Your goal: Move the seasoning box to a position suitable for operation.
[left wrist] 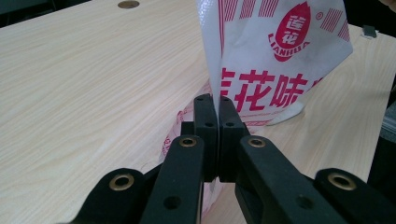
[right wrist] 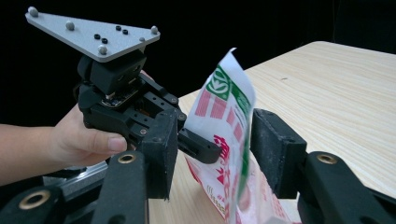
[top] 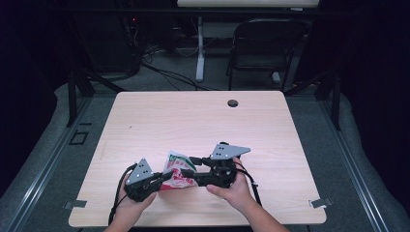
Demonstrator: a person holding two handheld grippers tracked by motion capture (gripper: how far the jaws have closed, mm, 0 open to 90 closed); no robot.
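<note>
Bag (top: pixel 178 170) – white plastic pouch, red print w/ green patch – near front edge of table (top: pixel 203 121), held upright betw. both grippers.

L gripper (left wrist: pixel 212 100): jaws fully closed, pinching one edge of bag; film clamped flat betw. pads, rest of pouch standing up beyond tips. Bottom of bag resting on wood.

R gripper (right wrist: pixel 212 140): jaws wide apart, straddling opposite edge of bag; film standing in gap, no pad pressing on it as far as visible. Not a grip yet.

Likely step: bringing R in to take 2nd hold, prob. to pull mouth open or tear.

Risks:
- thin film floppy, edge could fold away from R pads on closing → miss or catch of single layer only.
- R tips close to L gripper fingers (right wrist: pixel 201 149) → collision if pushed further in.
- L hold narrow, at very edge; sideways tug from R could slip film out or tear it unevenly.
- bag only lightly loaded on table → could twist or tip round L pinch point.
</note>
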